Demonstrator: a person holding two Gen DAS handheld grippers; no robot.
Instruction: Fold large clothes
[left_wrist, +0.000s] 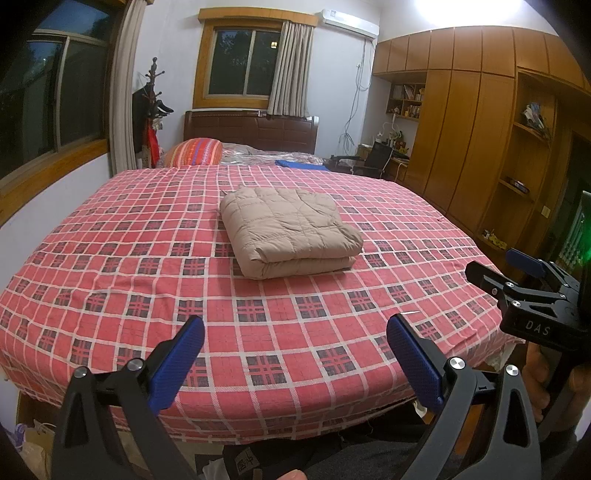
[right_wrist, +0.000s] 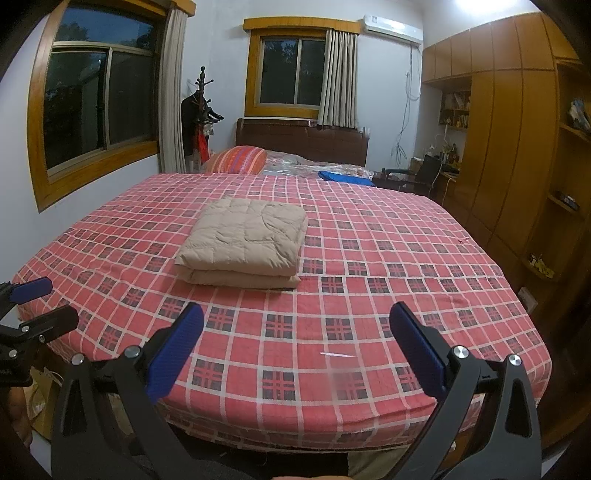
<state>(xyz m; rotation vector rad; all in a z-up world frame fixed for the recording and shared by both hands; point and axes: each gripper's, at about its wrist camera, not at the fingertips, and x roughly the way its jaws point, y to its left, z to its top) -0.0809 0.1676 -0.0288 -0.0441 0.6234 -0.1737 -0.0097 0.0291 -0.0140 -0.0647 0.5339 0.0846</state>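
- One folded beige quilted garment (left_wrist: 288, 230) is seen on one bed (left_wrist: 110, 266).
- Two hand-held grippers are counted: left hand-held gripper (left_wrist: 295, 360), right hand-held gripper (right_wrist: 295, 354).
- Two windows are visible.
- One striped pillow (left_wrist: 194, 151) and one blue item (left_wrist: 301, 165), possibly folded cloth, are seen.

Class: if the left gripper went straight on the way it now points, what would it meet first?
Probably the red checked bedspread, which fills the gap between the open left gripper fingers. The folded beige quilted garment lies further along that line, though depth is hard to judge.
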